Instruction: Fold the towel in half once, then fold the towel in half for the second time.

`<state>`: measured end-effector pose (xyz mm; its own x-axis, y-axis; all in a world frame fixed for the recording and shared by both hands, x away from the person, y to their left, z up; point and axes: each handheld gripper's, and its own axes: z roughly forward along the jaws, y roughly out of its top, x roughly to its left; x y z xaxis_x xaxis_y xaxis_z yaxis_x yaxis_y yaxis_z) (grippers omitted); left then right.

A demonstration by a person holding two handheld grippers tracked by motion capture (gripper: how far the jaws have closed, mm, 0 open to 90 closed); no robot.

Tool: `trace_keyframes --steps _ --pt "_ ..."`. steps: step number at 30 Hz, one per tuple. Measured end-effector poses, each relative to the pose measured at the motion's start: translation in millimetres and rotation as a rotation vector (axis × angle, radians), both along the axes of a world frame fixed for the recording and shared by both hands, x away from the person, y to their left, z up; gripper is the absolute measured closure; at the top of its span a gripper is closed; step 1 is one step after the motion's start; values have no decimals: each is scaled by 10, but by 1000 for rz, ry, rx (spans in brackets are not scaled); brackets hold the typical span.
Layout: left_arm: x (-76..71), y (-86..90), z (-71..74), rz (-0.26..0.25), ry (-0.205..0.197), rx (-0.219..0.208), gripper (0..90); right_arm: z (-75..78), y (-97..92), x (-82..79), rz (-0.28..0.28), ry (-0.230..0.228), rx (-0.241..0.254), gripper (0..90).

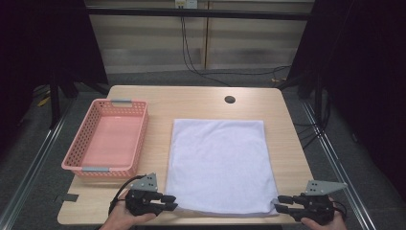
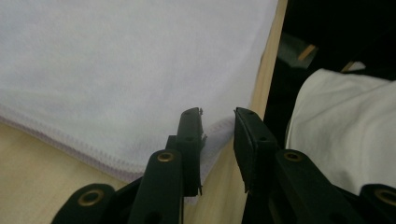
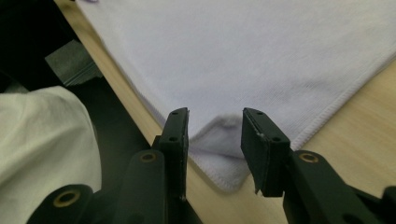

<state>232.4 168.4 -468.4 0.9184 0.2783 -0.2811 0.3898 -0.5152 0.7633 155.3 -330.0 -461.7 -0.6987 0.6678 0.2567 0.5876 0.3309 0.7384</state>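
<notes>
Lying flat mid-counter (image 1: 201, 103) right of the pink basket (image 1: 112, 139), the white towel (image 1: 220, 163) has each near corner between parted, empty fingers of left gripper (image 1: 172, 202) and right gripper (image 1: 279, 203), likely needing closure next.

Towel (image 1: 219, 165) lies flat on the table (image 1: 191, 103), right of centre, its near edge along the table's near edge. Basket (image 1: 108, 139) stands to the towel's left, apart from it. Left gripper (image 1: 168, 202) sits at the towel's near left corner, right gripper (image 1: 281, 202) at the near right corner (each corner between the jaws).
</notes>
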Motion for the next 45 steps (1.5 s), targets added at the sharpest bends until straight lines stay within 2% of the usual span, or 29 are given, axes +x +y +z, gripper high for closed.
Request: trace_keyframes --steps 1,3,4,5,6,8,10,12,14,16,20,22,23,25,27,31,33,34,35,38,40,42,45 --pt "61 -1 11 37 -1 -4 668 11 1 15 -9 -17 -3 615" --pt "202 -21 4 80 -6 -7 660 17 11 129 -45 -34 6 604" --pt "265 -38 -4 105 -4 2 654 9 27 204 -52 -37 1 593" --pt "395 -80 -33 125 6 16 655 2 41 264 -54 -41 -7 586" --pt "452 -102 -45 143 -2 30 655 -14 72 388 -62 -38 -11 583" --pt "609 -169 -97 161 13 37 646 -44 115 524 -68 -44 -37 567" --pt "739 -233 -143 200 3 78 639 -93 152 656 -79 -38 -64 539" --pt "840 -282 -213 236 11 95 631 -163 184 811 -103 -26 -97 500" --pt "902 -319 -287 239 21 143 583 -210 209 916 -114 -20 -119 474" --pt "925 -309 -300 219 16 119 568 -264 241 1030 -125 -13 -143 454" --pt "928 -311 -300 228 16 127 599 -348 308 1239 -156 -22 -193 414" --pt "922 -312 -305 236 17 126 599 -375 334 1298 -156 -28 -195 413" --pt "906 -317 -306 241 13 126 600 -373 348 1316 -156 -32 -215 427" --pt "867 -328 -306 235 2 135 609 -380 368 1285 -144 -60 -250 445" --pt "826 -344 -306 214 14 128 625 -367 358 1229 -147 -49 -255 488" --pt "686 -392 -294 180 2 141 646 -354 296 1053 -134 -45 -249 601" --pt "600 -436 -277 198 -20 171 689 -348 270 987 -121 -45 -248 631" --pt "573 -446 -278 195 -11 167 714 -334 242 936 -123 -25 -245 655" --pt "553 -455 -275 192 -12 173 738 -337 228 901 -124 -20 -232 664" --pt "473 -461 -272 181 -3 173 773 -325 216 807 -113 -14 -237 674" --pt "415 -453 -269 166 13 167 773 -313 223 729 -106 -1 -239 674" --pt "361 -448 -258 158 13 176 766 -299 224 650 -85 18 -232 674" --pt "251 -452 -257 142 13 170 746 -292 229 542 -59 16 -236 673"
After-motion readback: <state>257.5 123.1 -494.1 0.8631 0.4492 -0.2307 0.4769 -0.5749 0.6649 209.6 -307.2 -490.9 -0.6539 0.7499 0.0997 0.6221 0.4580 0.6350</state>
